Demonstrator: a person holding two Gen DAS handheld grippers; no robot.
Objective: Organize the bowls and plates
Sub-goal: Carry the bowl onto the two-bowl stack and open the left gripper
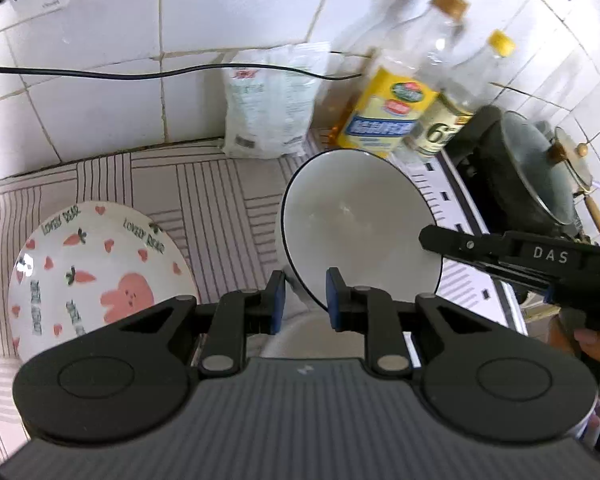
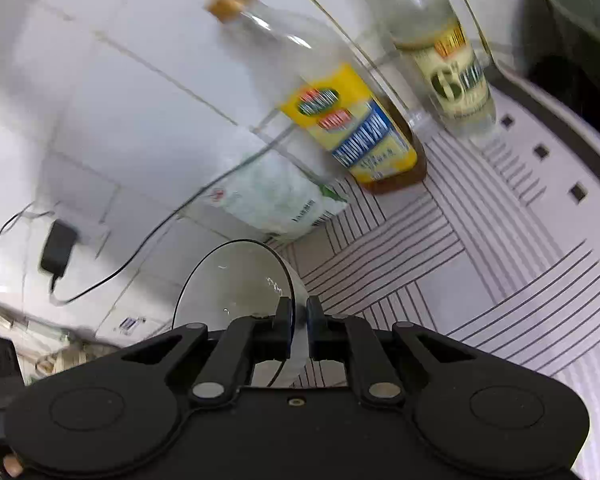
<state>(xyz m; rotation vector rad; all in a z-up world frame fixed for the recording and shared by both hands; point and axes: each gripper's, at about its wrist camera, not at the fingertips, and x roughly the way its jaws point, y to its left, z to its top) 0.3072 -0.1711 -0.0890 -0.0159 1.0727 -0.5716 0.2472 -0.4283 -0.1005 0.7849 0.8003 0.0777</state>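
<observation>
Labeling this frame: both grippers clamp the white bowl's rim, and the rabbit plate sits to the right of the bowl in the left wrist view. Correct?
One error: the rabbit plate lies to the left of the bowl, as the left wrist view shows. The rest holds: the left gripper and the right gripper both clamp the bowl's rim.

Our left gripper (image 1: pixel 306 294) is matte black, with two round housings, linkage arms pinned by silver rivets, blue pads (image 1: pixel 334 296) on its fingers and a ribbed grey body behind. Our right gripper (image 2: pixel 299 322) has the same black build, silver pivots and one small brass screw; seen from the side, it bears the white letters "DAS".
</observation>
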